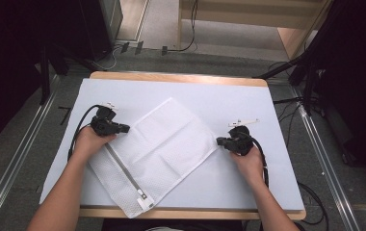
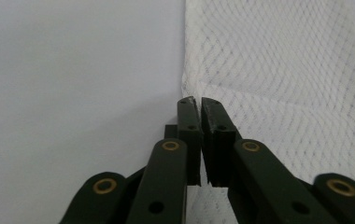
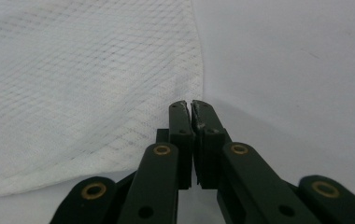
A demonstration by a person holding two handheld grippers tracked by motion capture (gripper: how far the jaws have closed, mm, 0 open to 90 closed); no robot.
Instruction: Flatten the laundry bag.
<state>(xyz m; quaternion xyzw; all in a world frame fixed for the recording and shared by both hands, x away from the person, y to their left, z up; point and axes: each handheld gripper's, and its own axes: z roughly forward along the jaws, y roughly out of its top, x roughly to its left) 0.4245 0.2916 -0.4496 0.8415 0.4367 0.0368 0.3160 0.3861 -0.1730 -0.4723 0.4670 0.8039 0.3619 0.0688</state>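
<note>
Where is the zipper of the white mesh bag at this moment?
In the high view the zipper runs along the mesh bag's lower-left edge, from beside the left gripper toward the table's near edge.

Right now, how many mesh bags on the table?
1. The white mesh bag lies flat mid-table, turned diagonally, zipper along its near-left edge, between the left gripper and right gripper.

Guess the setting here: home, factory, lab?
Most likely a lab recording station: a table under a plain white cover, cables across the floor, metal rails alongside, and one mesh bag laid out.
</note>
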